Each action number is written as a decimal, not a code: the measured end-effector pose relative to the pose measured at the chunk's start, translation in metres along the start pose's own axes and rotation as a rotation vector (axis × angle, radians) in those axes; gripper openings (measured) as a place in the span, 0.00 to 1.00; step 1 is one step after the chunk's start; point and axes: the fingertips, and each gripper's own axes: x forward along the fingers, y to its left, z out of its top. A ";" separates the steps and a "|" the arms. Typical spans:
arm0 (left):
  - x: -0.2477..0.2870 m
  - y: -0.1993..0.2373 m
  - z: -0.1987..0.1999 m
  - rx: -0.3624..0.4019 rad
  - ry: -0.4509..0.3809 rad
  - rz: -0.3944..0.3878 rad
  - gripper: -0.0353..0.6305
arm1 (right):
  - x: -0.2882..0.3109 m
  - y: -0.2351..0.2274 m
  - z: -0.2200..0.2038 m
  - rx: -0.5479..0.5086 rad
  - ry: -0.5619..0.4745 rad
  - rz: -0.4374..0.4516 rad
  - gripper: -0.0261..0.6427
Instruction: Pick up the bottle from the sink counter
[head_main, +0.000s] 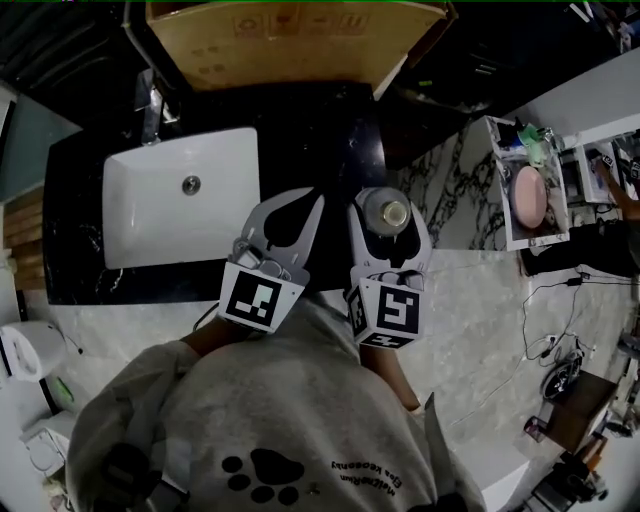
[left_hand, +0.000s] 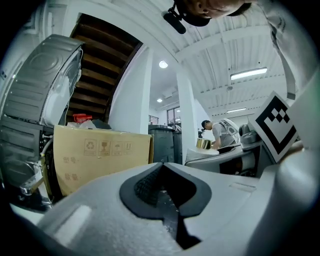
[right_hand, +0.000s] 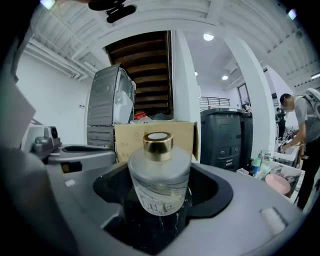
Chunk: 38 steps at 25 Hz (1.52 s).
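Black marble below, frosted glass at the centre of it. Straddling the bottle (right_hand: 160, 182) with the right gripper (head_main: 387, 212), jaws spread wide and passing the glass at 3 and 9 o'clock, with a dark gap showing on each side in the right gripper view. Seeing it standing upright on the counter (head_main: 320, 130), gold cap up, not raised off the stone.

Holding the left gripper (left_hand: 160, 165) just beside the right one at 9 o'clock, jaws closed tip to tip on nothing, leaving only the small hole between the pads.

Working close to an edge: running out of counter just past the bottle at 3 o'clock, with pale veined floor beyond. Finding open room at 12 o'clock, bare black surface reaching back to the box (head_main: 290, 40). Looking past the left gripper at 9 to 10 o'clock to the white sink (head_main: 120, 160), its rim well apart from the bottle, and the faucet (head_main: 152, 110) at its far corner. Not seeing the counter's 6 o'clock edge, hidden under both grippers.
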 end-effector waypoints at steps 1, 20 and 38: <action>-0.002 -0.004 0.002 0.006 -0.002 0.007 0.06 | -0.005 0.000 0.000 0.000 0.000 0.009 0.53; -0.023 -0.048 -0.002 0.002 -0.003 0.048 0.06 | -0.047 -0.003 -0.022 -0.007 0.012 0.085 0.53; -0.006 -0.029 -0.015 -0.021 0.012 0.014 0.06 | -0.018 0.003 -0.029 -0.008 0.036 0.102 0.53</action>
